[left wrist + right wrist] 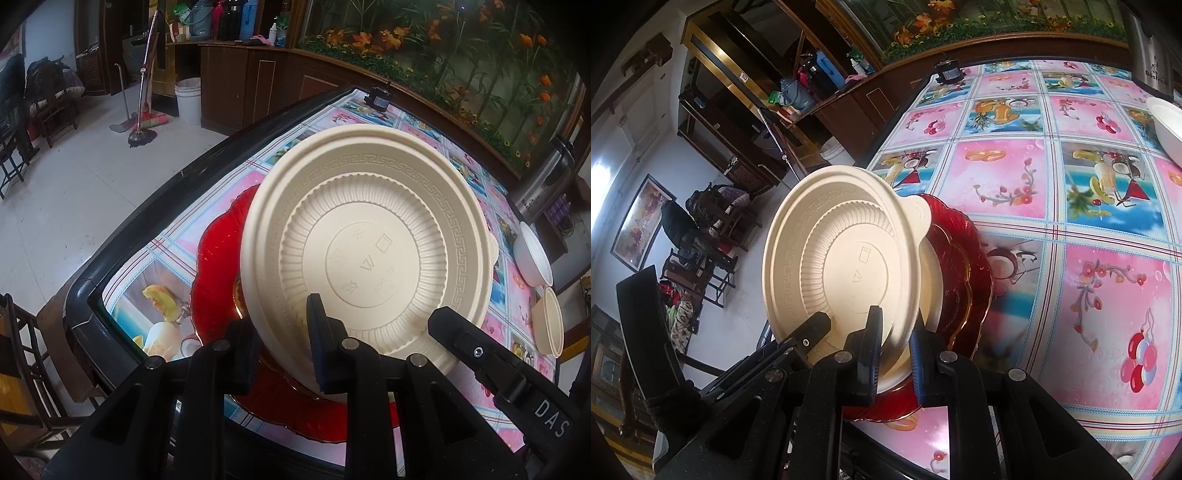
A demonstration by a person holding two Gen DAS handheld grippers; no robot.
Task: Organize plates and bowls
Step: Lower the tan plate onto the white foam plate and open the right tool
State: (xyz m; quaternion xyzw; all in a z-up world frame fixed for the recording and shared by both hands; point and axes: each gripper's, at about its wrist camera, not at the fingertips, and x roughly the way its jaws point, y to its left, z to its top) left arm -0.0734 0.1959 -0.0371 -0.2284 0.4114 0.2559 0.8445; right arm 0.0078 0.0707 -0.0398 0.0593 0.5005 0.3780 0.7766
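The table (1071, 221) fills most of both views, covered by a cloth (173, 254) of pink and blue squares printed with fruit and flowers, with a dark rim (122, 236) along its edge and pale floor tiles beyond. Near the table's edge lies a red plate (218, 273) with a scalloped, gold-lined border, flat on the cloth. Over it, tilted steeply with its ribbed underside toward both cameras, is a cream plate (369, 236) bearing a key-pattern band and a small tab handle on its far side; its lower edge sits just above or against the red plate, and which of these I cannot tell. The left gripper (282, 332) has its jaws narrow and clamped on the near rim of the cream plate, one blue-padded finger in front of the underside and the other behind the rim. The right gripper (895, 347) is likewise narrow and pinches the same plate's lower rim between its blue pads. Toward the table's far side stand a white bowl (532, 258) and, just beside it, a cream bowl (550, 325), both well apart from the plates. A small dark object (947, 72) sits at the far table corner.
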